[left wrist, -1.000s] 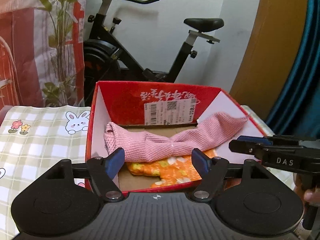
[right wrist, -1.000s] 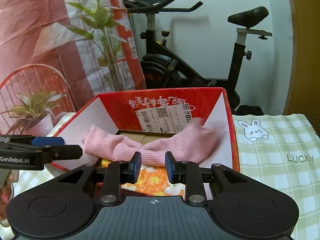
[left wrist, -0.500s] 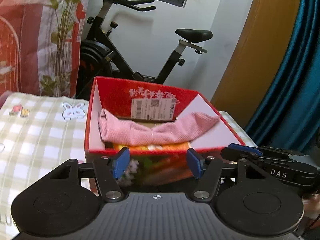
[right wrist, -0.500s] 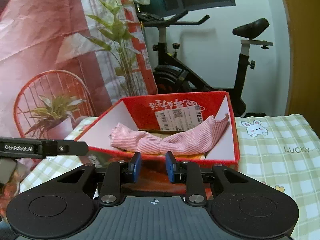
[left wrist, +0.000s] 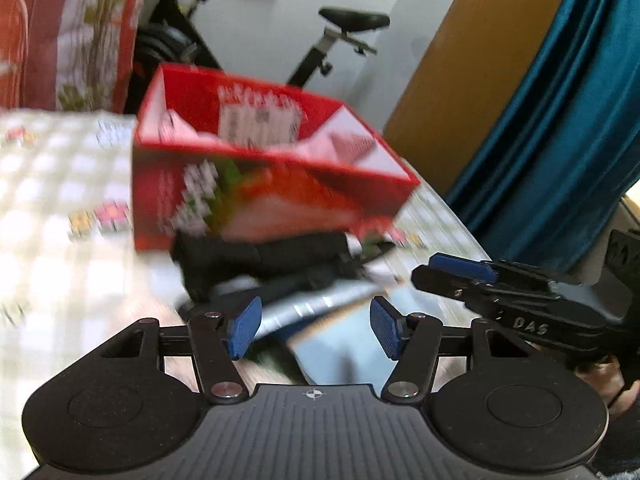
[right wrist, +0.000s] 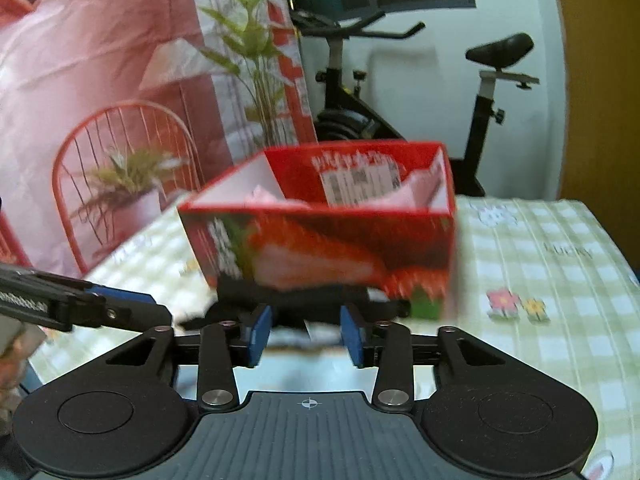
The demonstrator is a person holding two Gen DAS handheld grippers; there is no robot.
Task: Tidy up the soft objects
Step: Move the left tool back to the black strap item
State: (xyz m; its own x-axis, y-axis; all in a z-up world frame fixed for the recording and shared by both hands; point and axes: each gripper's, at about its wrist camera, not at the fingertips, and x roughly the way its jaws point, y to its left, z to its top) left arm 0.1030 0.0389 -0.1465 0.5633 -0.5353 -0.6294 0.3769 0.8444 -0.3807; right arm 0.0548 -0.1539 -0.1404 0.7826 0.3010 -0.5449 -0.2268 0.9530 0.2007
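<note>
A red cardboard box (left wrist: 256, 200) stands on the checked tablecloth, with a pink cloth (left wrist: 352, 146) inside it; the box also shows in the right wrist view (right wrist: 320, 248), pink cloth (right wrist: 404, 196) peeking over its rim. In front of the box lies a black soft item (left wrist: 260, 256) on a pile of white and light-blue fabric (left wrist: 340, 340). My left gripper (left wrist: 314, 330) is open and empty above that pile. My right gripper (right wrist: 306, 334) is open and empty, just before the black item (right wrist: 296, 300). Both views are blurred.
The checked tablecloth (right wrist: 540, 264) spreads right of the box. An exercise bike (right wrist: 400, 92) stands behind the table, a red wire chair with a plant (right wrist: 120, 172) at left, a blue curtain (left wrist: 560, 120) at right. The other gripper shows at each view's edge.
Both grippers have pulled back and down from the box; its front face and the pile before it now show. The right gripper's jaws have opened wider.
</note>
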